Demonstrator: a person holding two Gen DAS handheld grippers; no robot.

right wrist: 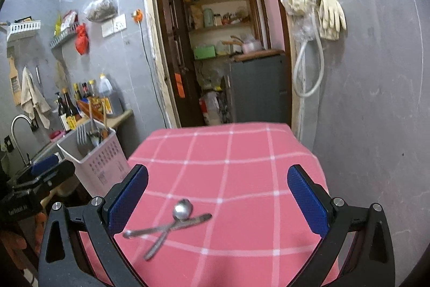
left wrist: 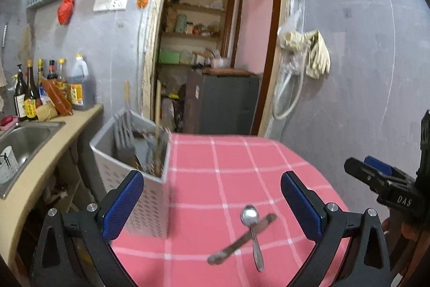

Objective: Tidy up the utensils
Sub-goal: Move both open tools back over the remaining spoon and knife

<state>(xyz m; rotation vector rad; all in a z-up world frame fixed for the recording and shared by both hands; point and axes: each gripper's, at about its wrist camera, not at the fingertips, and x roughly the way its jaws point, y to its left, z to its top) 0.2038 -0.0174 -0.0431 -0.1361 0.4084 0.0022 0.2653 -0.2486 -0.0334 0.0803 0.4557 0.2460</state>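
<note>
left wrist view, nearest first: the left gripper (left wrist: pixel 212 206) is seen with its blue-padded jaws spread wide and nothing held between them. just ahead, on the pink checked tablecloth (left wrist: pixel 233 152), a metal spoon (left wrist: pixel 252 230) is laid across a dull metal table knife (left wrist: pixel 240 238), the two crossing in an x. the spoon's bowl is pointed away from the jaws and its handle runs back toward the camera; the knife's long axis is set diagonally, low on the left and higher on the right. the pair is found between the open jaws but toward the right pad, and is not touched by either. the right gripper (left wrist: pixel 376 176) is glimpsed at the right edge, also empty. further on, at the table's left edge, a white perforated utensil basket (left wrist: pixel 139 195) is placed, already holding forks and other cutlery upright. right wrist view: the same crossed pair is shown toward the left pad of wide, empty jaws. neither gripper is judged clearly nearer. beyond the basket, a sink (left wrist: pixel 24 139) and a row of sauce bottles (left wrist: pixel 51 88) are set on the counter, with a doorway behind.
</note>
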